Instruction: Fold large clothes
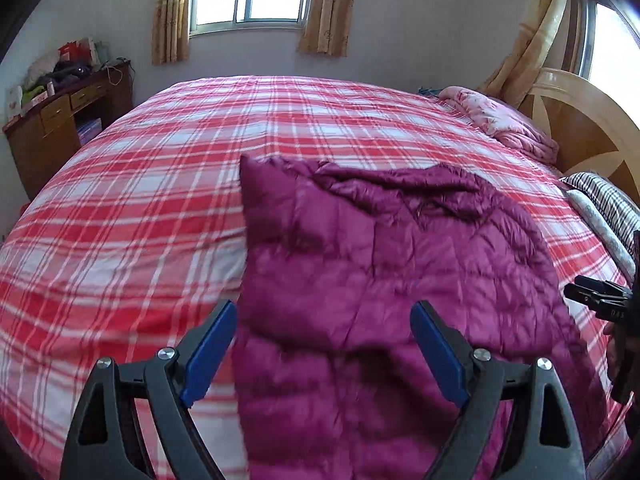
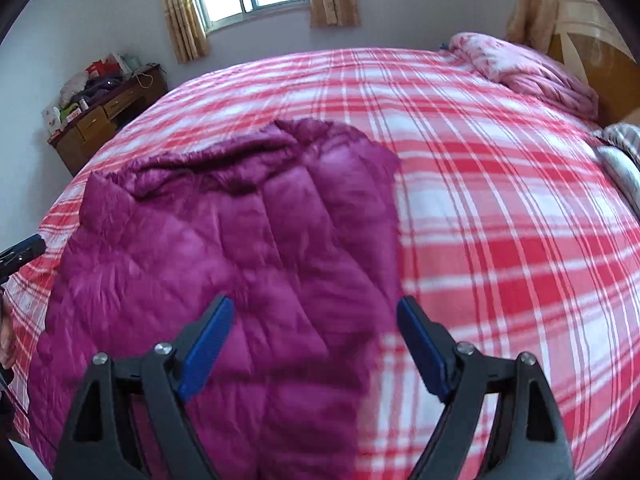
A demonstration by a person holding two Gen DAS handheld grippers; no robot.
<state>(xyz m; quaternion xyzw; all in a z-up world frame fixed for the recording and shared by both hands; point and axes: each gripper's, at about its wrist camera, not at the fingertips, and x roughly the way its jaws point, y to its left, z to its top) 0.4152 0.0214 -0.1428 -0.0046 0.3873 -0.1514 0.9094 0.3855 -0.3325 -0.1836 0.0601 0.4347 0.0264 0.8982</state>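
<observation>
I lose the purple jacket's (image 1: 360, 280) near end under both bottom edges, smeared by motion blur; the right gripper (image 1: 600, 300) is cut off at my left view's side; clutter on the desk (image 2: 108, 112) is too small to name.

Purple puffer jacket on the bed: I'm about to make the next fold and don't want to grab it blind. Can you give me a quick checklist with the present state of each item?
1. Left gripper jaws wide apart, nothing clamped: ok.
2. Right gripper jaws wide apart, nothing clamped: ok.
3. Purple puffer jacket lies on the plaid bedspread, not hanging from either tool: ok.
4. Jacket smooth for a clean fold: not ok, the far end is bunched and wrinkled.
5. Plaid bed surface beside the jacket bare for folding: ok, both sides.
6. Near hem of the jacket: cannot tell, hidden below the grippers.
</observation>
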